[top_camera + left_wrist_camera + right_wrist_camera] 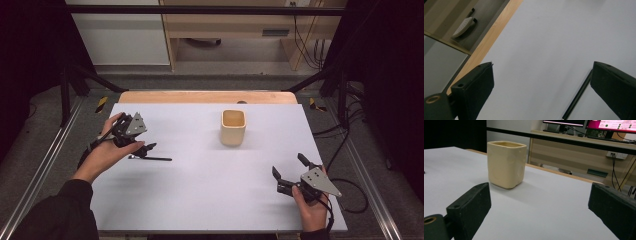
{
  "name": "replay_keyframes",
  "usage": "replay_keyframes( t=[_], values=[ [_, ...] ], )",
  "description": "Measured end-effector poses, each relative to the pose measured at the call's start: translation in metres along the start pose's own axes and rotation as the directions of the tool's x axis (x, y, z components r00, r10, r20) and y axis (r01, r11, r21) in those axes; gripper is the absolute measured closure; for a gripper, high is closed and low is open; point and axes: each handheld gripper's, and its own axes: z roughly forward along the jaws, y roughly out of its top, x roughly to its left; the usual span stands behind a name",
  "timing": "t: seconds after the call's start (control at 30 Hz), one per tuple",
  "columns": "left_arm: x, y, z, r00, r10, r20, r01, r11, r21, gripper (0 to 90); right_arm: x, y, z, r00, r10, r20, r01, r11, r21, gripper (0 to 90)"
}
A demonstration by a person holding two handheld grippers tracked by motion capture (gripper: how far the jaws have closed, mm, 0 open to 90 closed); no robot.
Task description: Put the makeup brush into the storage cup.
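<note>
Pen [152,158], black, flat on tabletop [200,190].
We hold left tongs [142,151] agape over it; right tongs [289,169] agape, facing cup [233,127].

Place: lab or office | black frame rig [200,9] | monitors [609,123] | desk cabling [312,47]

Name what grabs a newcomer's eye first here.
The cream square cup stands upright, alone at the white table's far middle. Left of it, a thin black pen lies flat by the open left gripper. The right gripper rests open near the front right corner.
</note>
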Motion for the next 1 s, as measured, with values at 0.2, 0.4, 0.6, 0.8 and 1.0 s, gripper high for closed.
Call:
replay_keyframes(
  t=[0.2,0.4,0.6,0.8,1.0],
  values=[
    [0.002,-0.003,0.007,0.9994,-0.008,0.034,0.008,1.0000,0.000,4.8,0.002,0.000,0.001,0.9999,-0.010,-0.003,0.010,1.000,0.005,4.7],
    [0.000,-0.006,0.015,0.9976,0.013,0.068,-0.014,0.9998,0.017,4.8,0.002,-0.001,0.001,1.0000,-0.009,0.002,0.009,1.000,0.013,4.5],
    [-0.003,-0.009,0.021,0.9961,0.018,0.087,-0.019,0.9996,0.021,4.8,0.002,-0.001,0.001,1.0000,-0.008,0.002,0.008,1.000,0.010,4.4],
    [-0.002,-0.014,0.029,0.9942,0.017,0.106,-0.022,0.9986,0.049,4.5,0.002,-0.001,0.001,0.9999,-0.011,0.000,0.011,1.000,0.014,4.4],
    [-0.002,-0.020,0.035,0.9926,0.011,0.121,-0.018,0.9980,0.060,4.8,0.002,-0.001,0.002,0.9999,-0.014,-0.001,0.014,1.000,0.017,4.4]
  ],
)
